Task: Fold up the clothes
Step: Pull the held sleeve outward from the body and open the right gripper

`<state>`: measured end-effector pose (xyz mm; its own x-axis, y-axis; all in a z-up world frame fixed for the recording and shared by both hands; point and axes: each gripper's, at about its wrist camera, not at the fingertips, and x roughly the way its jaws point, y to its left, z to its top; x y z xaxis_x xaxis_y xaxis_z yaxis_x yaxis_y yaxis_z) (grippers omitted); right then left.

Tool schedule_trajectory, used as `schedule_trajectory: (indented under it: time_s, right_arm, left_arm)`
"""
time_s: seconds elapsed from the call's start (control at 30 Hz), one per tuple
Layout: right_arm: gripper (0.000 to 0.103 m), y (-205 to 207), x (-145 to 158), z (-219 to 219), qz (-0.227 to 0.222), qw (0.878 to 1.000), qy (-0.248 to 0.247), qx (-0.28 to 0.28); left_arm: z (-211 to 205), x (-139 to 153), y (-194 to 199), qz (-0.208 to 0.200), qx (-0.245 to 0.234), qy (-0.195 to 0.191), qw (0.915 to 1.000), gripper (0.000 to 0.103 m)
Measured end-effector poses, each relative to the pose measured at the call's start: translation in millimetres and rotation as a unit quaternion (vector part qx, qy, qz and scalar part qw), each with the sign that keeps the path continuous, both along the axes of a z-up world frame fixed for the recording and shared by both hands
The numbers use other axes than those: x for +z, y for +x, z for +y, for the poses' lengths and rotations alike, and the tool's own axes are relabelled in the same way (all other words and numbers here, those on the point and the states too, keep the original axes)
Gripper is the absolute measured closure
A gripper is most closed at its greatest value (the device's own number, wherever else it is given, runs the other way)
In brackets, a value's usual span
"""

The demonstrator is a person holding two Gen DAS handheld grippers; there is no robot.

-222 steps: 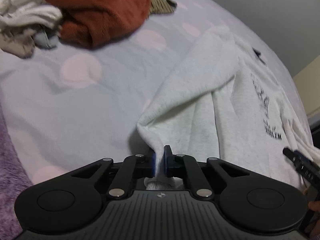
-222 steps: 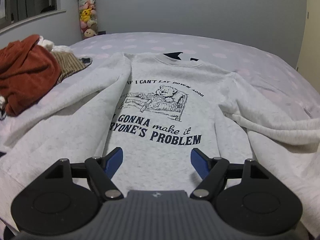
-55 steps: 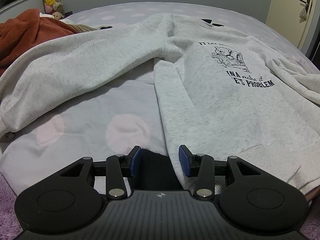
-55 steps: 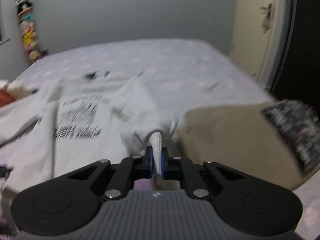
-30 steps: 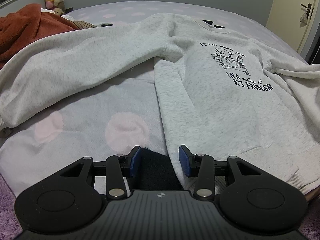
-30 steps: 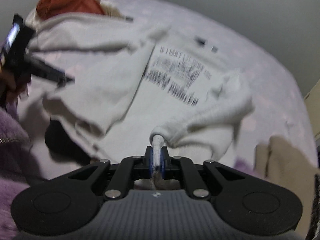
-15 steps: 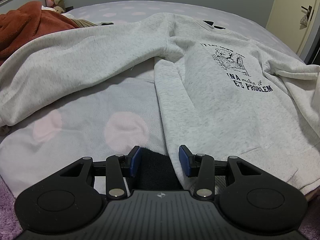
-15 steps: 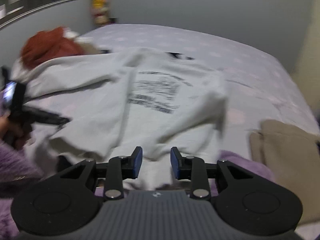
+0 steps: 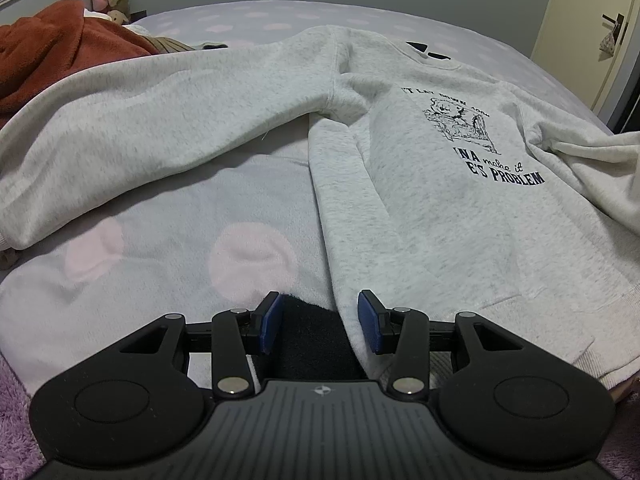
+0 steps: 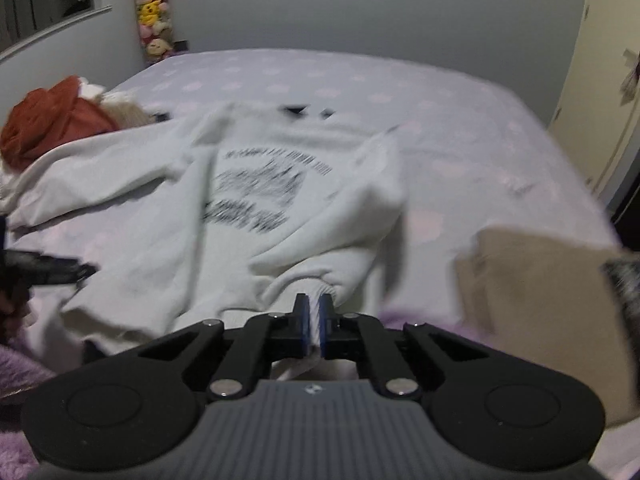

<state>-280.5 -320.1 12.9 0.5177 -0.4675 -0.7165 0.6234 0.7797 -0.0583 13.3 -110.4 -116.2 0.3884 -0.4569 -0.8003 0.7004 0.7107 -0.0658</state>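
A light grey sweatshirt with a dark bear print lies face up on the bed; its left sleeve stretches out to the left. My left gripper is open at the hem's left corner, with the garment's edge between the fingers. My right gripper is shut on the right sleeve's cuff, which is pulled toward the near bed edge. The sweatshirt looks blurred in the right wrist view, where the left gripper shows at the left edge.
The bedspread is lilac with pink dots. A rust-coloured garment and other clothes are piled at the far left. A tan folded item lies on the bed's right side. A door stands at the right.
My right gripper, open half a second ago, has closed on the right sleeve's cuff. My left gripper stays open at the hem corner, hardly moved.
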Motion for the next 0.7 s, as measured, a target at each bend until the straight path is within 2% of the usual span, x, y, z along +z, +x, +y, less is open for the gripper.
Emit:
schedule_trajectory:
  time_s: [0.1,0.27,0.37,0.47,0.57,0.63,0.7]
  right_arm:
    - [0.097,-2.4,32.8,-33.0,0.029,0.998,-0.047,-0.014]
    - [0.097,-7.4,69.8,-112.2,0.078,0.990,-0.102,-0.059]
    - [0.098,-9.6,85.9,-164.8,0.104,0.979,-0.144,-0.104]
    - [0.098,-11.4,103.9,-209.8,0.097,0.969,-0.177,-0.140]
    - [0.098,-10.2,118.0,-238.1,0.112,0.956,-0.229,-0.148]
    - [0.098,-13.2,122.0,-260.4,0.138,0.943,-0.256,-0.162]
    - [0.098,-21.8,121.3,-287.7,0.153,0.935,-0.263,-0.184]
  left_arm:
    - [-0.3,0.4,0.3,0.002,0.002,0.000,1.0000,0.063]
    - [0.1,0.9,1.7,0.006,0.007,0.001,1.0000,0.063]
    - [-1.0,1.7,2.8,0.008,0.009,0.006,0.9999,0.063]
    - [-4.6,1.8,3.9,0.011,0.011,0.014,0.9998,0.063]
    - [-9.2,2.7,5.2,0.014,0.016,0.024,0.9995,0.063]
    - [-12.2,3.4,5.9,0.016,0.021,0.032,0.9991,0.062]
    - [-16.0,3.6,6.7,0.015,0.026,0.043,0.9986,0.063]
